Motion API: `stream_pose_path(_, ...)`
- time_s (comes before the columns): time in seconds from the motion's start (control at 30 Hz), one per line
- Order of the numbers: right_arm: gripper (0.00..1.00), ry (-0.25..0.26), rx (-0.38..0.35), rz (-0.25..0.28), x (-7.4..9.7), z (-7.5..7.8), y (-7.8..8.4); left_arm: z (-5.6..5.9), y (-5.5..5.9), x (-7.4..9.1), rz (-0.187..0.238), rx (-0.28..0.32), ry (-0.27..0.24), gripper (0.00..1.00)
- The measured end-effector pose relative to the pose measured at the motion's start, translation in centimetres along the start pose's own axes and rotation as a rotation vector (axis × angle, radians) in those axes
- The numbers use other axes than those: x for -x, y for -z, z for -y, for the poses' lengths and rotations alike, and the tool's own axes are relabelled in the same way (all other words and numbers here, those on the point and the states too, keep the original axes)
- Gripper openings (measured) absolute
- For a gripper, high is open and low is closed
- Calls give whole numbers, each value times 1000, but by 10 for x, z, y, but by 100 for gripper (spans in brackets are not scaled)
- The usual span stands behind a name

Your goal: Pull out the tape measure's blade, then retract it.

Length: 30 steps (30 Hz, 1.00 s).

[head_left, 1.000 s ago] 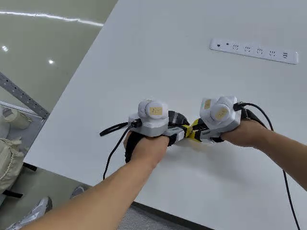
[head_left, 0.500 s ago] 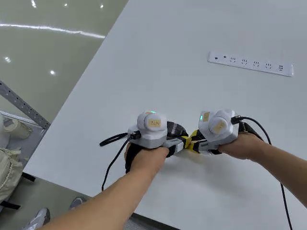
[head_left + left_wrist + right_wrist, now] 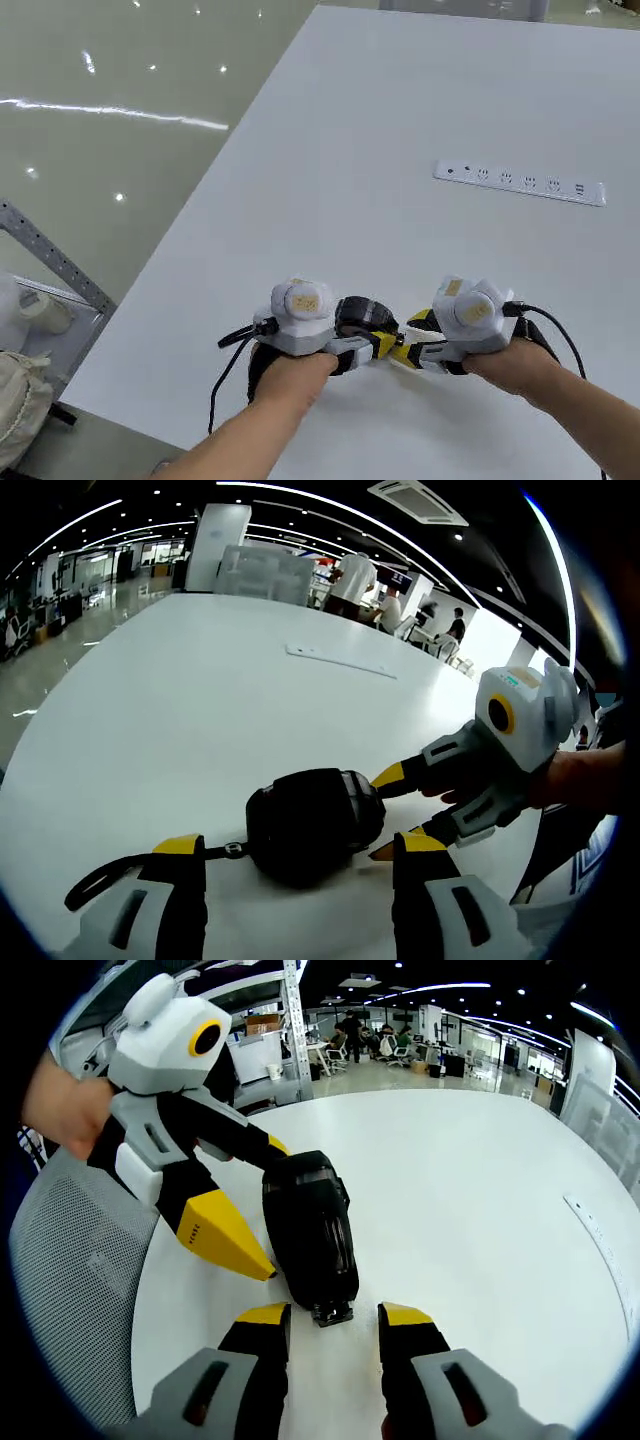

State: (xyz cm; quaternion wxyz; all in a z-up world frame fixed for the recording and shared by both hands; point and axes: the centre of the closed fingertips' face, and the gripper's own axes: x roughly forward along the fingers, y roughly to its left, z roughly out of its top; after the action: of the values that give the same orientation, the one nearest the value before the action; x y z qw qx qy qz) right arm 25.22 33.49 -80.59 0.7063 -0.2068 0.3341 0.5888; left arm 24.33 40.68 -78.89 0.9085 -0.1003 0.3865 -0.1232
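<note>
A white table [image 3: 330,130] is seen from above, and a black tape [image 3: 362,314] is laid flat on it, close to the near edge. The tape is flanked by two hand-held grippers, which are pointed at each other across it.

The left gripper [image 3: 300,848] is held to the left of the tape by the left hand [image 3: 290,375]. Its yellow-tipped jaws are spread wide, and the tape's case is set between them. In the left gripper view a gap of bare table is seen between one jaw and the tape. The other jaw is drawn up just beside the case, and whether it touches cannot be told. Nothing is clamped.

The right gripper [image 3: 335,1312] is held to the right of the tape by the right hand [image 3: 510,362]. Its jaws are also parted, less widely, and are placed on either side of the small tab [image 3: 328,1313] at the tape's end. White table is seen between each jaw and the tab, so nothing is gripped. The tab is seated against the case.

A black strap [image 3: 100,880] is trailed from the tape on the side away from the right gripper and lies looped on the table. A dark cable [image 3: 235,355] is run back from the left gripper, left of the tape.

A white socket strip [image 3: 520,182] is laid well beyond the tape, to the right. A glossy floor [image 3: 100,100] is seen left of the tape, past the table's edge. In the right gripper view a grey mesh chair [image 3: 80,1280] is seen behind the left gripper.
</note>
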Motion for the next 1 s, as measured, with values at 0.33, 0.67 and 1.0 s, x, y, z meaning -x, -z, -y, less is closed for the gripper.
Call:
stream_pose_path(0.33,44,70,-118,46,36,-6,-1,-3,4,17,14,-37,28,83)
stream_pose_path(0.67,56,153,-225,106,79,-19,-3,9,5,34,24,-93,63,93)
stream_pose_path(1.0,66,243,-299,167,124,-30,-6,19,5,64,38,-194,102,97)
